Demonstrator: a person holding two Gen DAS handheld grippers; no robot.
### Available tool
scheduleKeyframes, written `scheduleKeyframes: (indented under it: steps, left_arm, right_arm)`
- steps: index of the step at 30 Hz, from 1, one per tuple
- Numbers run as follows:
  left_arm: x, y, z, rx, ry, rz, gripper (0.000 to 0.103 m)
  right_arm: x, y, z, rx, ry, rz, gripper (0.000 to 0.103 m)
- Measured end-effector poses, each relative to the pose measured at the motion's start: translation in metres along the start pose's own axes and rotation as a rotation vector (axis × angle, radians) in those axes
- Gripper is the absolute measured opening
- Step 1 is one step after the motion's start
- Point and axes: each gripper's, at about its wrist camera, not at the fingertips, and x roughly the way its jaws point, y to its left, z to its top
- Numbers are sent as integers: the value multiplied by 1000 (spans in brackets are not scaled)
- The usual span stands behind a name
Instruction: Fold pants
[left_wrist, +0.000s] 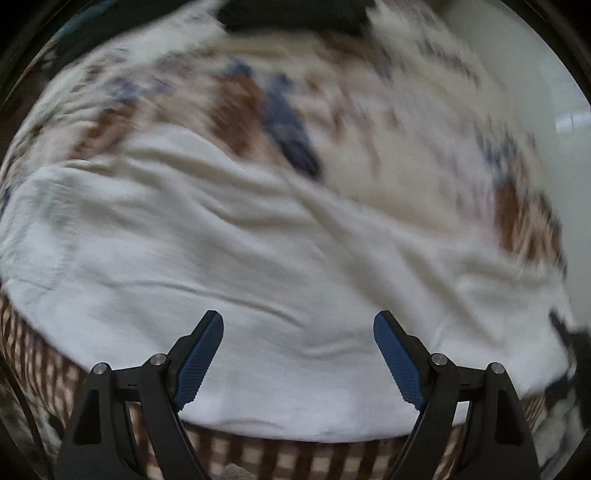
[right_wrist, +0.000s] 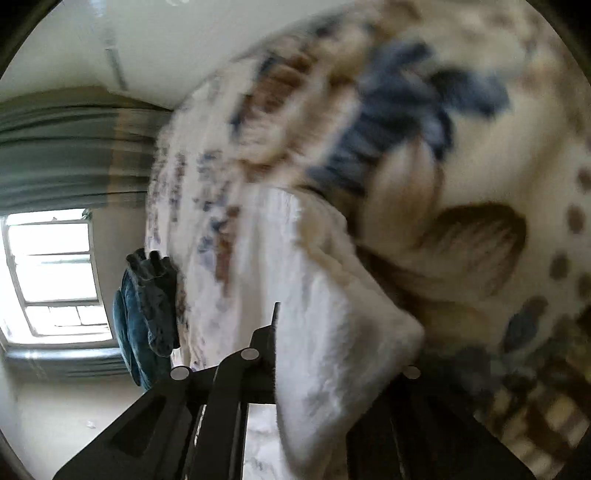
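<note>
White pants (left_wrist: 258, 266) across patterned bedspread (left_wrist: 258, 96), left claw (left_wrist: 298, 350) spread wide above, right claw (right_wrist: 314, 369) clenched on their edge.

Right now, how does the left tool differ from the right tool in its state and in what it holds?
The left tool stands wide open above the white pants and holds nothing; the right tool is shut on the white pants, with cloth bunched between its fingers. The blue pads of the left tool show plainly; those of the right tool are hidden by cloth. Both work over the same patterned blanket.
</note>
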Motion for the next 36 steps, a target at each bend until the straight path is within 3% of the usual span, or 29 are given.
scheduleKeyframes:
  steps: [5, 8, 11, 14, 18, 23, 25, 28, 33, 34, 36]
  left_arm:
    - [-33, 87, 18, -211, -82, -28, 83]
    - [-43, 141, 27, -304, -83, 12, 83]
    - [-58, 201, 23, -382, -89, 53, 83]
    - [-66, 247, 12, -433, -92, 84, 83]
    - [-70, 303, 0, -476, -68, 111, 83]
    - [-69, 366, -3, -474, -63, 156, 83]
    - [-65, 385, 0, -476, -52, 144, 83]
    - [-58, 394, 11, -432, -40, 124, 83]
    - [-48, 376, 35, -336, -40, 56, 83]
    - [-44, 368, 41, -314, -31, 20, 83]
    - [-36, 354, 49, -289, 4, -58, 83]
  right_arm:
    - [-48, 54, -18, -80, -50, 18, 10]
    - [-64, 113, -45, -239, -81, -24, 9]
    - [-49, 181, -86, -413, -79, -84, 9]
    - [-10, 233, -150, -592, -41, -150, 10]
    - [68, 274, -280, -900, 42, -258, 9]
    - [165, 262, -459, -1268, 181, -380, 9]
    - [197, 247, -513, -1374, 238, -420, 9]
    - [220, 224, -567, -1504, 273, -467, 9]
    - [225, 206, -591, -1637, 297, -517, 14]
    - [225, 206, -591, -1641, 341, -510, 19]
    - [216, 214, -576, -1534, 511, -435, 41]
